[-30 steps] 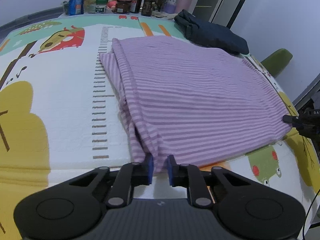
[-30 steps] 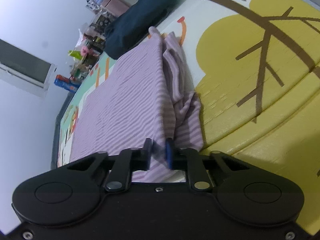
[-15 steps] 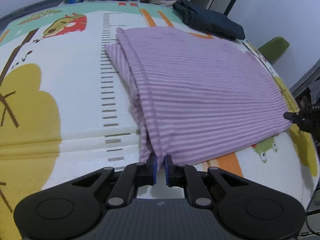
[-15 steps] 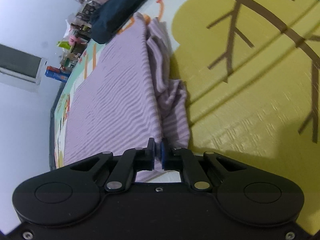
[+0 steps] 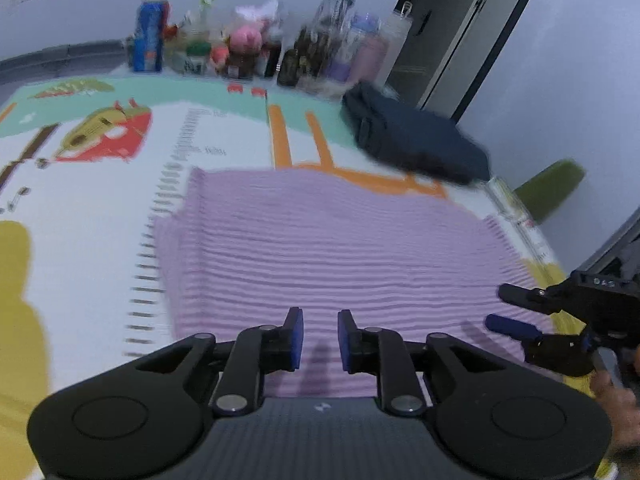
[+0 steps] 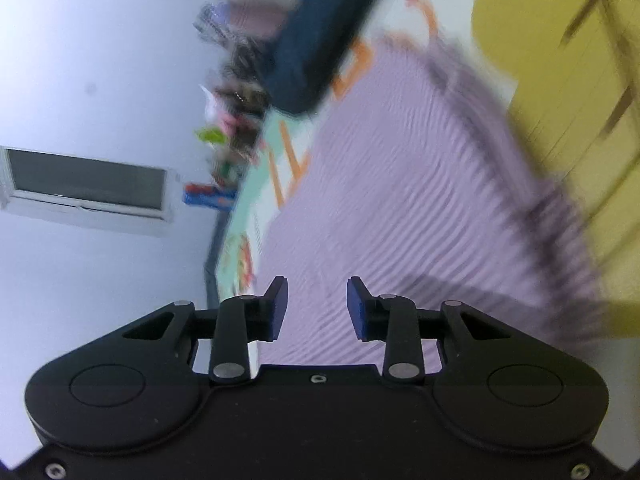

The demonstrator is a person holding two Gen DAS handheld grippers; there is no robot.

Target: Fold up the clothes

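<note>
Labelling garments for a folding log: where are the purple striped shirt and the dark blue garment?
purple striped shirt (image 5: pixel 340 248), left wrist view, middle of the top layer.
dark blue garment (image 5: pixel 416 144), left wrist view, its centre.

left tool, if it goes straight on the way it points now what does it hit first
Most likely the purple striped cloth, lying on the mat just ahead of the left tool, whose jaws are opening with nothing between them. Depth is unclear in the blur.

Purple-and-lilac striped garment (image 5: pixel 332 248), fine horizontal bands. Under it a play mat (image 5: pixel 80 208): white ground, mint border, orange bars, mustard-yellow tree shapes, one red-and-yellow cartoon figure. Dark navy folded cloth (image 5: pixel 416 144) at the far edge. Black gripper bodies with blue pads on the fingers (image 5: pixel 295 338).
</note>
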